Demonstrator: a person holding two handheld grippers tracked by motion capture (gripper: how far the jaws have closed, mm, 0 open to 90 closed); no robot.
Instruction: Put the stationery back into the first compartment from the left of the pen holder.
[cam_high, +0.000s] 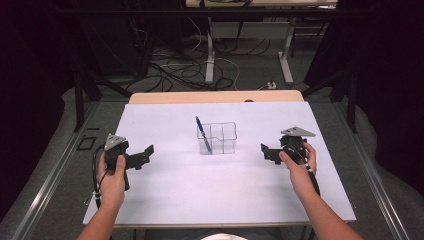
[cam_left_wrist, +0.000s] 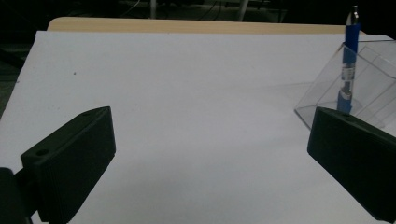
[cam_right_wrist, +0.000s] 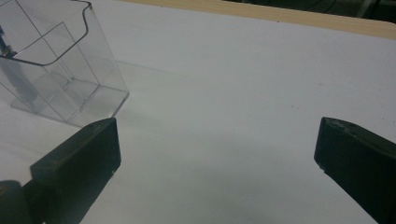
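A clear plastic organiser (cam_high: 217, 138) with inner dividers stands upright near the middle of the white table top (cam_high: 200, 195). A blue pen (cam_high: 203, 134) stands tilted in its left compartment, tip down, its upper end leaning toward the far left above the rim.

The left gripper (cam_high: 145, 154) is held low over the left part of the table, well apart from the organiser, pointing toward it. Its jaws are spread wide with nothing between them; the left gripper view shows bare table surface in the gap, with the pen (cam_left_wrist: 347, 70) and the organiser (cam_left_wrist: 369, 79) at the right edge.

The right gripper (cam_high: 267, 152) is held over the right part of the table, near the organiser's right side but not touching it. Its jaws are likewise spread and empty; the right gripper view shows the organiser (cam_right_wrist: 60, 70) at the far left.

The light wooden table edge (cam_high: 215, 97) runs along the far side.
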